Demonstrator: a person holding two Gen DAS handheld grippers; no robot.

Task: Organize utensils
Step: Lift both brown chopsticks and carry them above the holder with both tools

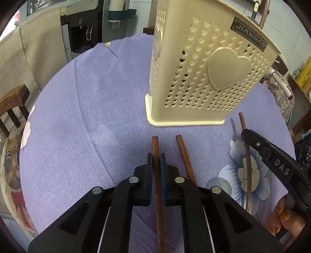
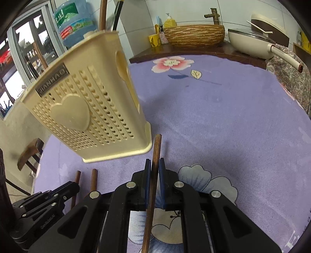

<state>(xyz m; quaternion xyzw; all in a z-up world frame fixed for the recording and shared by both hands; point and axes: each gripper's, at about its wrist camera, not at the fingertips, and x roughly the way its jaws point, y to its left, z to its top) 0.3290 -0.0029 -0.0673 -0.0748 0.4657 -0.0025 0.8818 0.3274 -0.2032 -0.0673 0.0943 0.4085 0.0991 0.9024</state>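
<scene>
Table: round table under a purple floral cloth [image 1: 81, 109]; soft cloth, so anything dropped may roll and the holder may rock if bumped.
Holder: tall cream perforated plastic utensil holder with a raised heart [image 1: 204, 77], upright at mid table; a few sticks already stand in it [image 2: 103, 14]. Light, narrow foot, so a sideways knock at the rim could tip it.
Left gripper: black left gripper [image 1: 156, 167] pinched narrow on a brown wooden chopstick [image 1: 155, 148], just in front of the holder's base. Grip is near one end and the long tail runs back under the jaws, so the stick may pivot when lifted.
Right gripper: black right gripper [image 2: 155, 171] clamped on a second brown chopstick [image 2: 156, 149], by the holder's right front corner. Same pivot risk.
Loose stick: third brown chopstick [image 1: 185, 157] lies on the cloth between the two held ones, in front of the holder; could get nudged off.
Clash risk: both grippers sit close together, so both heading to the holder's top at once may collide.
</scene>
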